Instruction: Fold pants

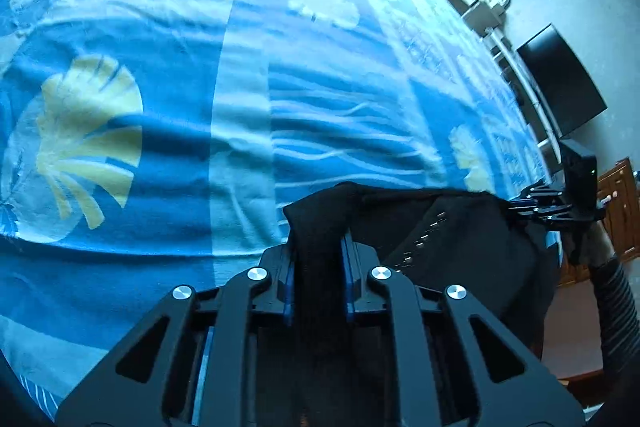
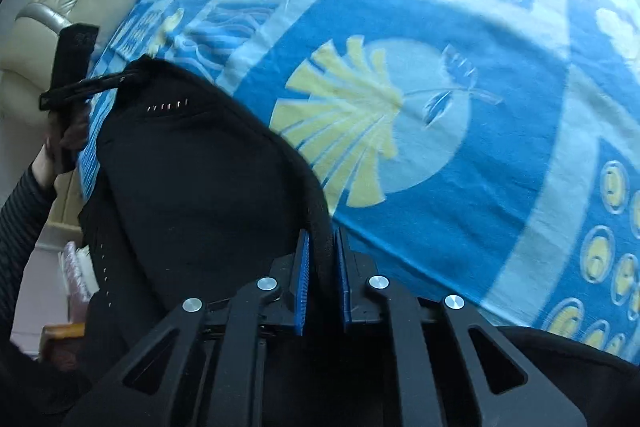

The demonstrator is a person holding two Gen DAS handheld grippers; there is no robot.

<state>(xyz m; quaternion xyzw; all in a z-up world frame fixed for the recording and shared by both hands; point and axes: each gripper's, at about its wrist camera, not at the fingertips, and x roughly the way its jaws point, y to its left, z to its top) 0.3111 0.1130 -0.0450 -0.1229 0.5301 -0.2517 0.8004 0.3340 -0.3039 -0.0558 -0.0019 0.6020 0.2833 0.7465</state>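
black pants (image 2: 192, 179) are held stretched between left gripper (image 1: 318, 255) and right gripper (image 2: 322, 259), both clamped on waistband, above blue bedspread (image 1: 160, 27).

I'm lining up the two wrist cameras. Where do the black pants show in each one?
Left wrist: black pants lower centre to right, pinched in the left gripper, stretching to the right gripper.
Right wrist: pants lower left, edge in the right gripper.
Shared landmark: blue patterned blanket.

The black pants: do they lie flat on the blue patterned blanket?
No, the black pants hang bunched between both closed grippers above the blue patterned blanket.
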